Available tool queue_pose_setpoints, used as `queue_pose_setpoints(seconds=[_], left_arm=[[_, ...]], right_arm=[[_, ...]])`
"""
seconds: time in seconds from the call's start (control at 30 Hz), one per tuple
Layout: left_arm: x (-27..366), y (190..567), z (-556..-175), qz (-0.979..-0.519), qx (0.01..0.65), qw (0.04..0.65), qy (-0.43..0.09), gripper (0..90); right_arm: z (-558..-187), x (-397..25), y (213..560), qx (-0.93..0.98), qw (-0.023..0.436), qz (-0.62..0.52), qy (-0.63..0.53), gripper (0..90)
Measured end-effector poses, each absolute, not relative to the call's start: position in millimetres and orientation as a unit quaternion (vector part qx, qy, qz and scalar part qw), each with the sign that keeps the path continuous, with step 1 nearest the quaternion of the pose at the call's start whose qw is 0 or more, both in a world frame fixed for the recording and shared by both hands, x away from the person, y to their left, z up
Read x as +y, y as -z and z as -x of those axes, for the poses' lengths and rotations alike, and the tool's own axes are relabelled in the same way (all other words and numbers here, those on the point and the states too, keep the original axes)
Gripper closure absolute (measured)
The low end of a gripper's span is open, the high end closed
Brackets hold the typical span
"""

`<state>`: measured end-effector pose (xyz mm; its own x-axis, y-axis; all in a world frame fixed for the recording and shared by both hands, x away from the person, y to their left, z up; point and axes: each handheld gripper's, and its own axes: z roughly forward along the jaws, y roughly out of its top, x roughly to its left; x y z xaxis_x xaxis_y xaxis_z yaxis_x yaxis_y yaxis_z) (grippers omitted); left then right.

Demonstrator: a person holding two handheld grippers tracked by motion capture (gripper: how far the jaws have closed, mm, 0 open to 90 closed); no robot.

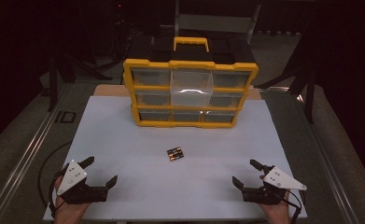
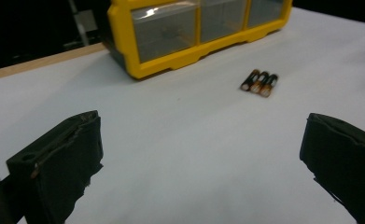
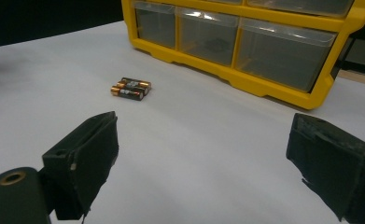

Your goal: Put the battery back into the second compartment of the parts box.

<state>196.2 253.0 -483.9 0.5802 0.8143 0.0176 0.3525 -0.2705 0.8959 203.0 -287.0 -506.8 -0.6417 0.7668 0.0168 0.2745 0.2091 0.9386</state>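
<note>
High view: left gripper and right gripper both gape wide, batteries mid-table between them. Left gripper view: yellow organizer cropped, drawer contents murky. Right gripper view: three cylindrical cells, touching.

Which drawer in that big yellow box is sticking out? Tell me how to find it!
Start at the yellow organizer with the handle, standing at the far side of the white table. Look at its top row of clear drawers and pick the middle drawer. It is pulled out toward you and catches the light, while the drawers beside it sit flush in the frame.
</note>
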Motion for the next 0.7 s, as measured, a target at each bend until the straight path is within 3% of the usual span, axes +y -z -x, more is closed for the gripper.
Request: queue_pose_setpoints(seconds=[0.7], left_arm=[[217.9, 457.5, -248.8, -0.789, 0.341, 0.456, -0.232, 0.2]], right_arm=[[-204.3, -287.3, 508.0, 0.739, 0.231, -0.355, -0.524, 8.7]])
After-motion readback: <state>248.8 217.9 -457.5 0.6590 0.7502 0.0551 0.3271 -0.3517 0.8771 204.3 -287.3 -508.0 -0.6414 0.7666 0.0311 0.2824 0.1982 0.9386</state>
